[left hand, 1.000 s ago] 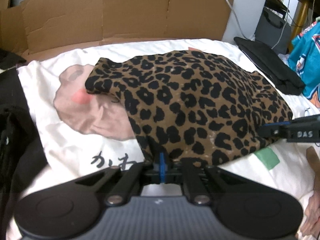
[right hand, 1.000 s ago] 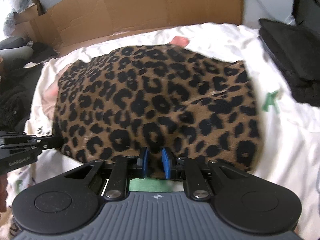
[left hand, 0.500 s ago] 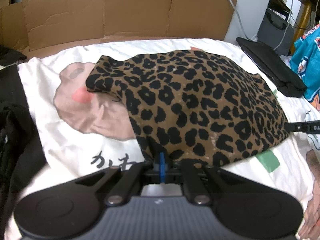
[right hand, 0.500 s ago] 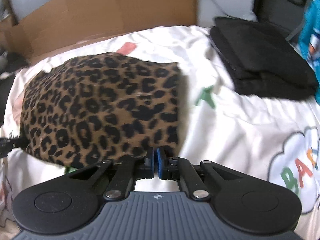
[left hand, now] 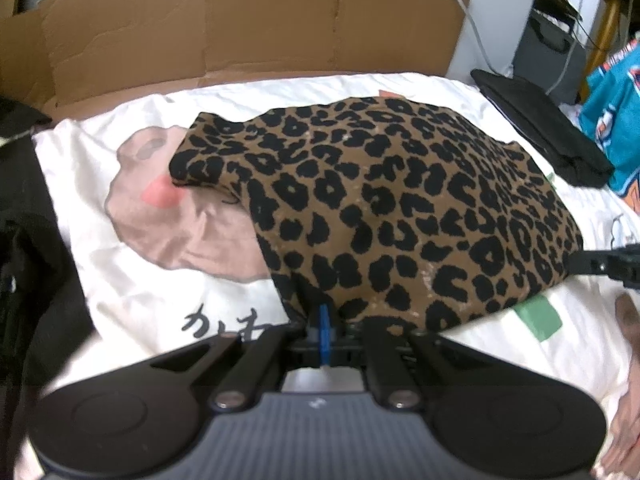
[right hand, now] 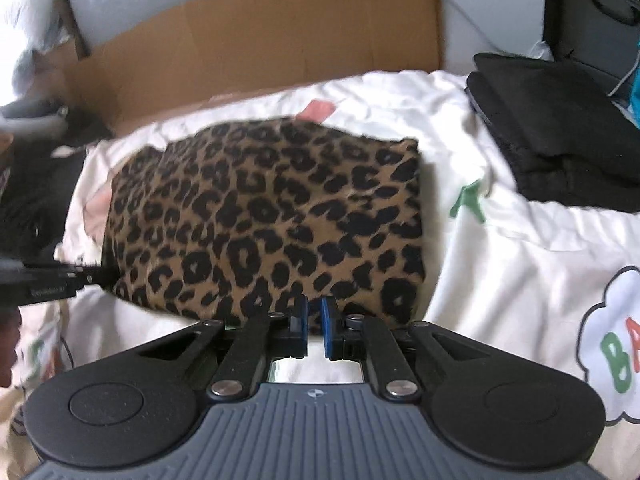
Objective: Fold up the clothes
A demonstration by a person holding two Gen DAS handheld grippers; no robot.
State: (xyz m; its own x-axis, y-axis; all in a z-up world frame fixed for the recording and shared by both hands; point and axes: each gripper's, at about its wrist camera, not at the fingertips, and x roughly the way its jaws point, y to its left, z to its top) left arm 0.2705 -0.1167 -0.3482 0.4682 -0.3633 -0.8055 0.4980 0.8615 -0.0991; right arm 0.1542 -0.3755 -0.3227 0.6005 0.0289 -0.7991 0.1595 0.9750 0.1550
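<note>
A leopard-print garment (left hand: 392,216) lies folded on a white printed bed sheet (left hand: 144,280). My left gripper (left hand: 324,320) is shut on its near left edge, blue pads pinched together on the cloth. In the right wrist view the same garment (right hand: 272,220) lies in the middle. My right gripper (right hand: 314,316) sits at its near edge with the blue pads a small gap apart; no cloth shows between them. The right gripper's tip (left hand: 600,264) shows at the garment's right side in the left wrist view, and the left gripper's tip (right hand: 52,280) shows at its left side in the right wrist view.
A folded black garment (right hand: 560,136) lies on the sheet at the right. A teal garment (left hand: 616,120) lies further right. Cardboard (left hand: 240,28) lines the far edge of the bed. Dark clothes (left hand: 24,216) are piled at the left.
The right gripper swung right, shut, then came back to the garment's near edge with its pads slightly apart. The left gripper kept its hold and barely moved.
</note>
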